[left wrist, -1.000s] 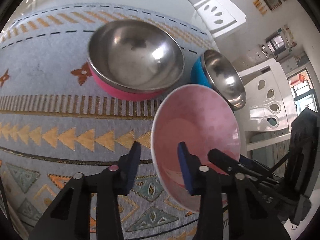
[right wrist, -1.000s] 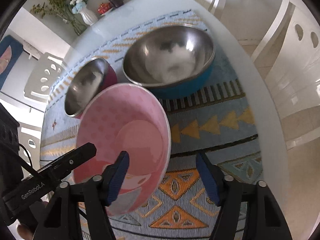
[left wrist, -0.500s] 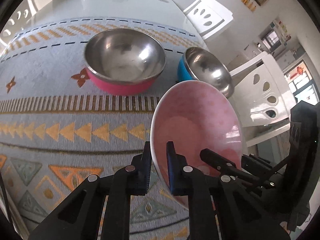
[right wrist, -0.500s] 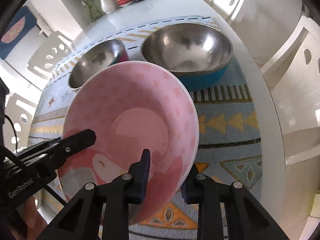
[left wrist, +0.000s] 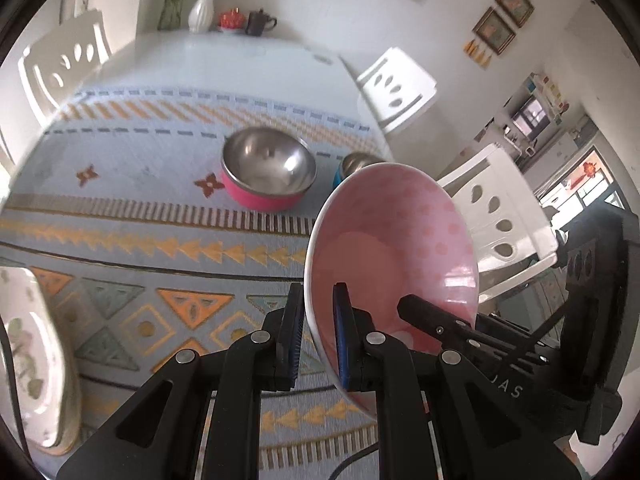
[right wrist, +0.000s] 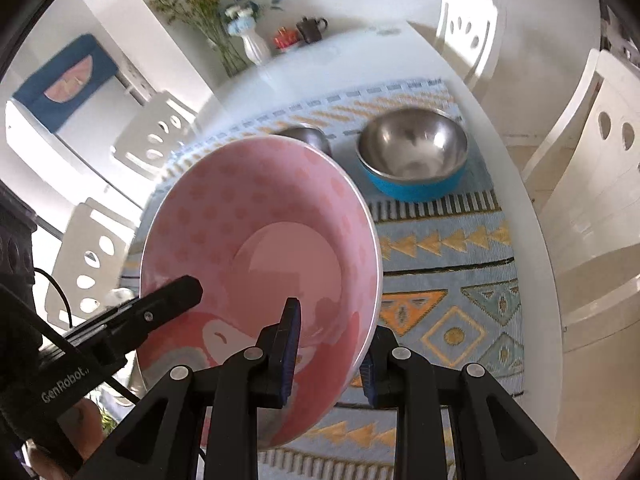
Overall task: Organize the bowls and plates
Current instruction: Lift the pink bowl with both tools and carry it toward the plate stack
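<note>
Both grippers hold one pink dotted bowl (left wrist: pixel 394 256) (right wrist: pixel 256 236) in the air above the patterned table mat. My left gripper (left wrist: pixel 318 334) is shut on the bowl's left rim, one pad inside and one outside. My right gripper (right wrist: pixel 330 344) is shut on the opposite rim. Each view shows the other gripper's finger lying in the bowl. Farther back on the mat stand a steel bowl with a pink outside (left wrist: pixel 268 170) and a steel bowl with a blue outside (right wrist: pixel 414 158); the pink bowl partly hides each of them in one view.
A stack of white flowered plates (left wrist: pixel 36 364) lies at the mat's left edge. White chairs (left wrist: pixel 398 90) (right wrist: pixel 600 184) ring the white table. A vase with flowers (right wrist: pixel 254 46), a red dish and a dark teapot stand at the table's far end.
Both grippers have shut on the pink bowl's rim and lifted it off the mat. The steel bowls now look smaller and farther away, and more of the room shows.
</note>
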The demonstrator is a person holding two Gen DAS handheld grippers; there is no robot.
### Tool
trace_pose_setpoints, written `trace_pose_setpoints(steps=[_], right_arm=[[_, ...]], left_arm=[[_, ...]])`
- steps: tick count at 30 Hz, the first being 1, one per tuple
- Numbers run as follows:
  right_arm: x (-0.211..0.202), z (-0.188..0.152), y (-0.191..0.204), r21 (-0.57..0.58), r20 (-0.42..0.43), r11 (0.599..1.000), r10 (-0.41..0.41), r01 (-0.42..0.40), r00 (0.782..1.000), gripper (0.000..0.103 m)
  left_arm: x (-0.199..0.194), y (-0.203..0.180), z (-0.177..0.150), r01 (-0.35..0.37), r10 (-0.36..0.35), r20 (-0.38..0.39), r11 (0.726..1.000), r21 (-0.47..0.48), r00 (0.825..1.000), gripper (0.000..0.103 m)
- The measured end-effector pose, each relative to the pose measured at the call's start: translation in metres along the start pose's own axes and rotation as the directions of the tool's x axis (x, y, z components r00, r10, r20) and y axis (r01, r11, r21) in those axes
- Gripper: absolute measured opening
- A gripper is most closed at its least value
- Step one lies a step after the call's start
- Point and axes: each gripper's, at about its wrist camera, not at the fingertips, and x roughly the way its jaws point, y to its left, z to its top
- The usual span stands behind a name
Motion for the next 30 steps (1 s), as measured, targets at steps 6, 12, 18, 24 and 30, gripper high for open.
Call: trace_pose_setpoints(steps=[6,12,18,24,30], right_arm=[[-0.021,-0.010,0.028,0.033,0.023,0.999,0.025,-0.026,0.999,0.025],[0.002,-0.039,0.053,0.013,-0.042,1.000,-0.015,0.015,0.999,0.026],[0.047,-0.066,0.060,0.047,-0.163,0.998,-0.031,0.039,0.986,0.026],[0.080,-0.071,0.064,0.060,-0.250,0.995,-0.065,0.083,0.966,0.027],[0.099,-0.074,0.057,0.098,-0.343,0.985,-0.102,0.144,0.934,0.027]], left_arm=[[-0.036,0.014,-0.016,0.039,-0.039,0.034,0.999,-0.005,0.999,0.011],[-0.028,0.047,-0.045,0.024,-0.026,-0.027,0.997,-0.068,0.999,0.011],[-0.002,0.082,-0.071,-0.018,0.004,-0.128,0.994,-0.109,0.992,0.011],[0.018,0.105,-0.086,-0.028,-0.006,-0.188,0.984,-0.177,0.982,0.011],[0.026,0.110,-0.087,-0.061,0.025,-0.205,0.983,-0.173,0.979,0.011]])
